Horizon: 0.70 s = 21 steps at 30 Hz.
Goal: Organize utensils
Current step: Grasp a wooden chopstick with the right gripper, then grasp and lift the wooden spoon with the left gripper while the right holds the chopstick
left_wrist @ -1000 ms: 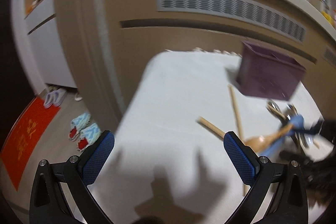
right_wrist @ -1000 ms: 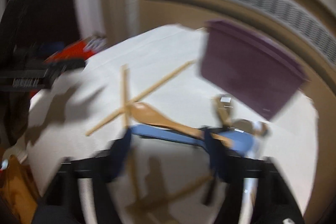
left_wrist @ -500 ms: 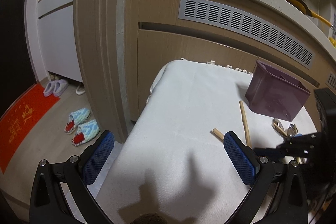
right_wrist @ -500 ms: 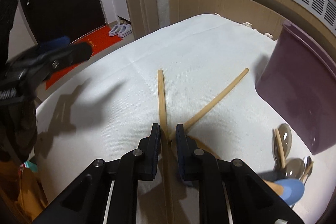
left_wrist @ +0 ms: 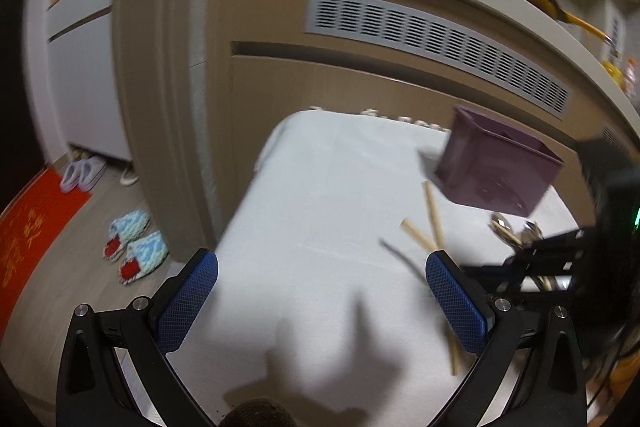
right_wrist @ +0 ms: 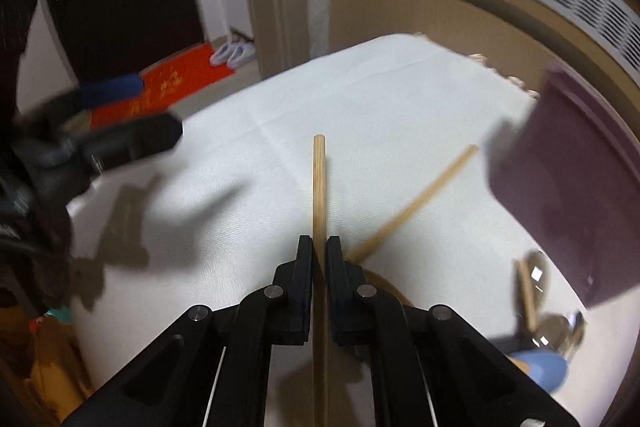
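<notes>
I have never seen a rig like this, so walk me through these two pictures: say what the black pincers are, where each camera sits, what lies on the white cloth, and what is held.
No robot here: a person holds a two-finger gripper in each hand, each carrying a wide-angle camera looking along its fingers. The left gripper is open and holds nothing. The right gripper is shut on a wooden chopstick. On the white cloth lie a second chopstick, some spoons and a purple bin.
</notes>
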Motion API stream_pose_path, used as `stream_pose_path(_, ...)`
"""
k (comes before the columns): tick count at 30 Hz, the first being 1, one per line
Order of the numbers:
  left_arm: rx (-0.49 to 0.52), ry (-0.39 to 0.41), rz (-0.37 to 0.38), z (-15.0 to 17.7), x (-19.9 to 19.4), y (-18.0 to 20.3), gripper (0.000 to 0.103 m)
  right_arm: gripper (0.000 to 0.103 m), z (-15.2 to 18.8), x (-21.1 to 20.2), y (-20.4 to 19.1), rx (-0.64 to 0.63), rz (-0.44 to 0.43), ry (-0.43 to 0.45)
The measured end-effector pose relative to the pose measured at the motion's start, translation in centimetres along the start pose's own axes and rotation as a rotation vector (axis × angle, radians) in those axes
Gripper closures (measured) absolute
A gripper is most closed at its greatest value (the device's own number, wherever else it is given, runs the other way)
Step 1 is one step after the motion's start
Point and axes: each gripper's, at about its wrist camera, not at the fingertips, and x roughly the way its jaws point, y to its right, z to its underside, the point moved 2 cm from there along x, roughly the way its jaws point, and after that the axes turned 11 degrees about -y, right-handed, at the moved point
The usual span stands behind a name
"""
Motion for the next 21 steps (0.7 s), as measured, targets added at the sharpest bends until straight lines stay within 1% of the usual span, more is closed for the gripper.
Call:
stream_pose_path(2, 0.060, -0.020, 0.018, 0.2, 0.3, 1.5, 0.000, 0.096, 1.2, -2.4, 1.5, 0.068, -0.035, 0.040)
stream_pose_path(5, 0.186, -0.088, 0.050, 0.8, 1.5, 4.4, 0.000, 0.096, 3.5, -6.3, 3.9, 0.176, -0.060, 0.113)
stream_pose_path(6, 0.225, -0.123, 0.056, 1.1, 2.1, 5.5, 0.000, 0.096, 4.2, -7.4, 4.8, 0.207, -0.052, 0.138)
stream_pose_path(8, 0.265, -0.171, 0.087, 1.4, 2.9, 7.0, 0.000, 0.096, 5.6, -9.4, 6.3, 0.257, -0.024, 0.181)
stream_pose_path(9, 0.287, -0.180, 0.110, 1.5, 3.1, 7.9, 0.000, 0.096, 6.5, -10.4, 6.9, 0.276, -0.004, 0.200)
stream_pose_path(12, 0.358, -0.195, 0.132, 1.6, 3.6, 10.2, 0.000, 0.096, 8.4, -12.2, 8.5, 0.326, 0.069, 0.244)
stream_pose_path(14, 0.411, -0.201, 0.180, 1.5, 3.6, 12.0, 0.002, 0.096, 9.7, -12.9, 9.3, 0.355, 0.110, 0.258)
stream_pose_path(16, 0.462, -0.208, 0.214, 1.3, 3.8, 13.7, 0.013, 0.096, 10.4, -13.1, 10.1, 0.380, 0.134, 0.267)
stream_pose_path(17, 0.493, -0.212, 0.220, 1.1, 3.9, 14.6, 0.027, 0.096, 10.9, -13.1, 10.4, 0.395, 0.144, 0.273)
stream_pose_path(18, 0.531, -0.220, 0.227, 0.9, 4.3, 15.6, 0.039, 0.096, 11.1, -13.0, 10.6, 0.404, 0.145, 0.275)
stream_pose_path(21, 0.622, -0.256, 0.260, 0.2, 5.6, 17.8, 0.052, 0.096, 11.9, -12.8, 11.5, 0.438, 0.138, 0.274)
